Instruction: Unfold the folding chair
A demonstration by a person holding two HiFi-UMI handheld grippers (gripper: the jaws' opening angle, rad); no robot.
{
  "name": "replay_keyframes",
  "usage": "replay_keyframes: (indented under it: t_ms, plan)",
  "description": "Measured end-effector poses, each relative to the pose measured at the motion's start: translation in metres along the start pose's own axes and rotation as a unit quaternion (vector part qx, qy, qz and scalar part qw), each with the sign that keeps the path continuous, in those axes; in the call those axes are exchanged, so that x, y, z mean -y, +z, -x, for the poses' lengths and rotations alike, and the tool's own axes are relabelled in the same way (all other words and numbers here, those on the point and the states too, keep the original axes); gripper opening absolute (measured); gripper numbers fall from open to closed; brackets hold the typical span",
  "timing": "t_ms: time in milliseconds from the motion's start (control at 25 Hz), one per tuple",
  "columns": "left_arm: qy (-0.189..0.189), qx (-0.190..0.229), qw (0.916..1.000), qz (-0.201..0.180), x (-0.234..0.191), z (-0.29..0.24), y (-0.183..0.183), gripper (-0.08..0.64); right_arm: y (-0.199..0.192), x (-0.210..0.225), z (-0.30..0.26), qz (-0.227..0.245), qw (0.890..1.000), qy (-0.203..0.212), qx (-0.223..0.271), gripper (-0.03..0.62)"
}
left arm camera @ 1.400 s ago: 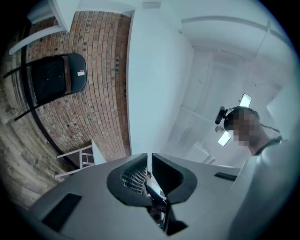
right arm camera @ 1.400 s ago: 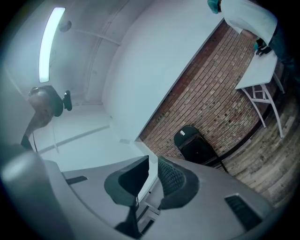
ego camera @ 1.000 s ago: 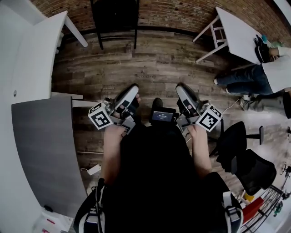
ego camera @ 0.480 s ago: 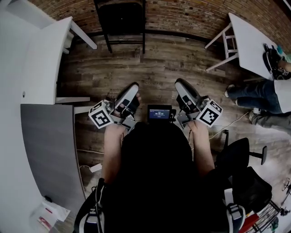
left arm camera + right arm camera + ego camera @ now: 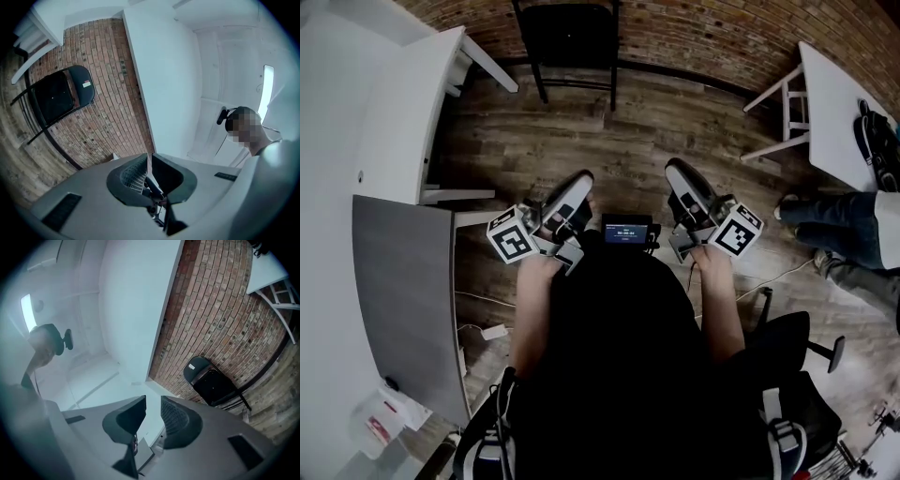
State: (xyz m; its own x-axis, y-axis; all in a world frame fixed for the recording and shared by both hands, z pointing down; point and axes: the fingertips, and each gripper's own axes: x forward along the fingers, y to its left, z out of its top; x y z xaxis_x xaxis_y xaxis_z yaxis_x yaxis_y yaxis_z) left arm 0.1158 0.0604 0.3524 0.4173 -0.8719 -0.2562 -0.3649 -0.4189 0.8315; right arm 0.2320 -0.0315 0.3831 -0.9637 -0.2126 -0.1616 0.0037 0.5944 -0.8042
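Observation:
The black folding chair stands folded flat against the brick wall at the top of the head view. It also shows far off in the left gripper view as the chair and in the right gripper view as the chair. Both grippers are held out in front of my body, well short of it, with wooden floor between. My left gripper has its jaws together with nothing in them. My right gripper keeps a narrow gap between its jaws, and that gap is empty.
A white table and a grey panel stand at the left. Another white table is at the right, with a seated person's legs beside it. A black office chair stands behind me on the right. A white adaptor lies on the floor.
The whole floor scene has slid right and down in the head view, and the left tables loom larger. Both grippers keep their places before my body, jaws unchanged.

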Motion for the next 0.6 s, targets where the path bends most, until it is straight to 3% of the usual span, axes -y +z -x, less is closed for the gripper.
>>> replay_keyframes:
  t_ms: [240, 600]
  plan:
    - [0.008, 0.006, 0.9999, 0.003, -0.007, 0.003, 0.002, 0.025, -0.007, -0.001, -0.005, 0.000, 1.000, 0.000, -0.010, 0.081]
    - [-0.013, 0.017, 0.9994, 0.029, -0.085, -0.026, 0.100, 0.025, 0.024, 0.036, -0.098, 0.024, 0.999, -0.037, -0.013, 0.081]
